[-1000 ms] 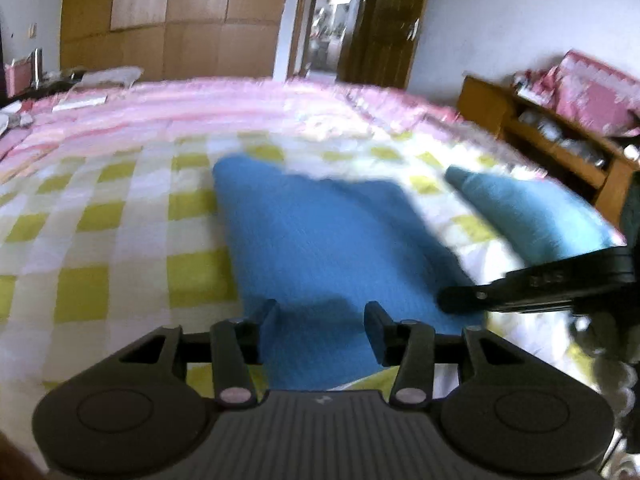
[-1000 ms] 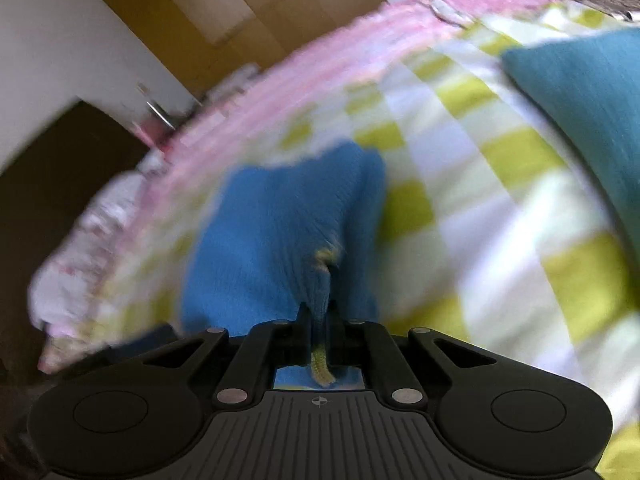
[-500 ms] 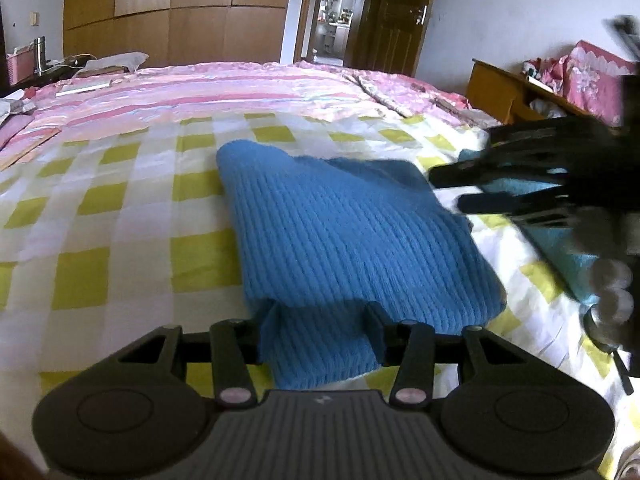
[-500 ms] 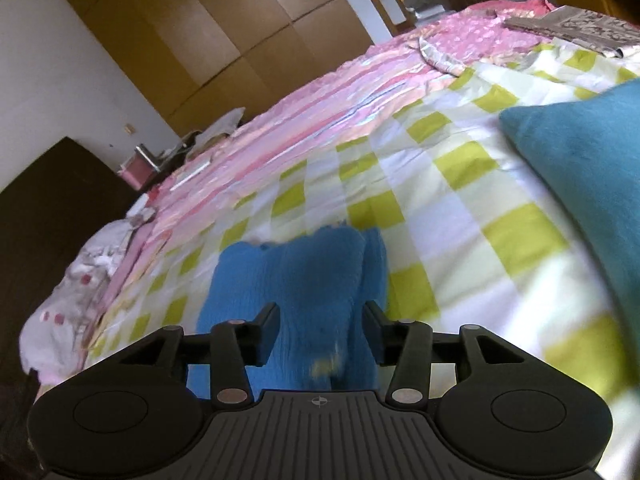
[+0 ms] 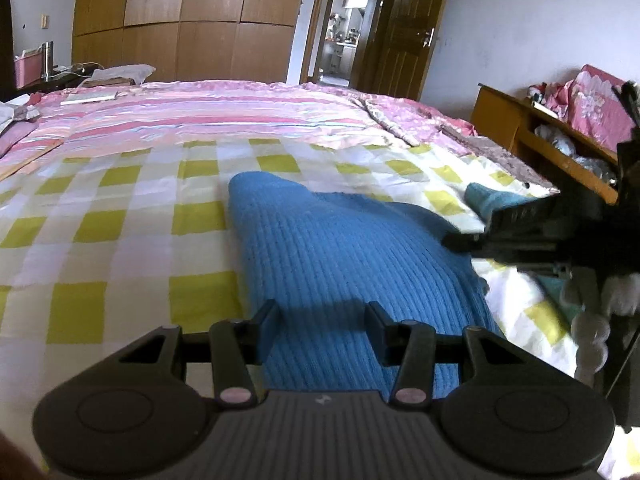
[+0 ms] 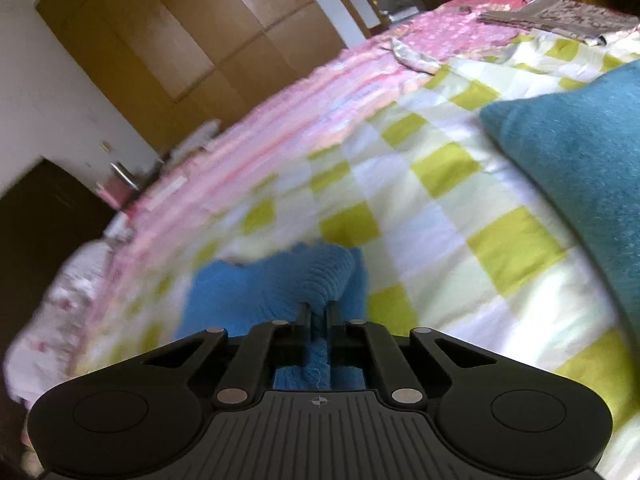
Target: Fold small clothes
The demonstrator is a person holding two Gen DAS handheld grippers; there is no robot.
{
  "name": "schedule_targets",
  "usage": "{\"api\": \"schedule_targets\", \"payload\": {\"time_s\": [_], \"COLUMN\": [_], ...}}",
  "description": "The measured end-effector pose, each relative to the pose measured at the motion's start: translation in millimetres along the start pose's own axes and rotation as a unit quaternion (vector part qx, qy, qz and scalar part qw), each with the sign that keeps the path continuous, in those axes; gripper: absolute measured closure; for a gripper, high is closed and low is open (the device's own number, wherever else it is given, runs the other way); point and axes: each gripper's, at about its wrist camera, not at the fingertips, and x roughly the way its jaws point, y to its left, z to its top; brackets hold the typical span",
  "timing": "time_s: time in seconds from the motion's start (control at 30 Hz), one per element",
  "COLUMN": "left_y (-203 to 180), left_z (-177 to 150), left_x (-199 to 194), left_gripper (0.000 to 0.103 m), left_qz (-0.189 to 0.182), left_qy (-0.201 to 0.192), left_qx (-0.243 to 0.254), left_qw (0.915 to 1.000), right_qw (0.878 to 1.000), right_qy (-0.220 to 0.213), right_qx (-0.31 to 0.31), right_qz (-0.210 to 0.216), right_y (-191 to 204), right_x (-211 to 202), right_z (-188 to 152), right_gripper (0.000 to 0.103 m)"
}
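Note:
A blue ribbed knit garment (image 5: 352,256) lies folded on the yellow-and-white checked bedspread (image 5: 120,240). My left gripper (image 5: 322,316) is open and empty, hovering over the garment's near edge. My right gripper (image 6: 318,312) is shut on a fold of the blue garment (image 6: 280,284) at its right side. The right gripper also shows in the left wrist view (image 5: 520,232), at the garment's right edge.
A teal folded cloth (image 6: 580,168) lies on the bed to the right, also in the left wrist view (image 5: 496,196). Pink striped bedding (image 5: 200,112) covers the far half of the bed. A wooden shelf (image 5: 540,140) stands at the right.
My right gripper, open half a second ago above the garment, has come down and shut on its right edge. My left gripper stays open over the near edge.

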Motion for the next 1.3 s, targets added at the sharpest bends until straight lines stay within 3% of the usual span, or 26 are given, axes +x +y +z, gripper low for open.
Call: {"api": "schedule_targets", "payload": {"time_s": [0.23, 0.33, 0.57, 0.7, 0.83, 1.3], "left_y": [-7, -4, -3, -5, -6, -4], "left_z": [-3, 1, 3, 2, -5, -10], "left_x": [4, -1, -9, -5, 4, 8], "left_gripper": [0.049, 0.049, 0.049, 0.048, 0.048, 0.046], "left_qz": [0.016, 0.014, 0.023, 0.031, 0.046, 0.049], "left_qy": [0.013, 0.013, 0.009, 0.028, 0.056, 0.068], "left_qx": [0.027, 0.010, 0.002, 0.003, 0.011, 0.001], "left_qw": [0.9994, 0.9998, 0.9997, 0.9991, 0.9973, 0.9965], "right_qw": [0.998, 0.996, 0.987, 0.988, 0.987, 0.986], "right_qy": [0.012, -0.004, -0.055, -0.023, 0.008, 0.007], "right_qx": [-0.041, -0.063, -0.141, -0.153, -0.149, -0.155], "right_qz": [-0.050, -0.060, -0.057, -0.028, -0.051, -0.065], "right_y": [4, 16, 54, 62, 49, 48], "right_x": [6, -9, -49, -44, -28, -27], "right_z": [-12, -9, -24, -37, -53, -58], "right_gripper": [0.095, 0.089, 0.089, 0.089, 0.090, 0.092]}}
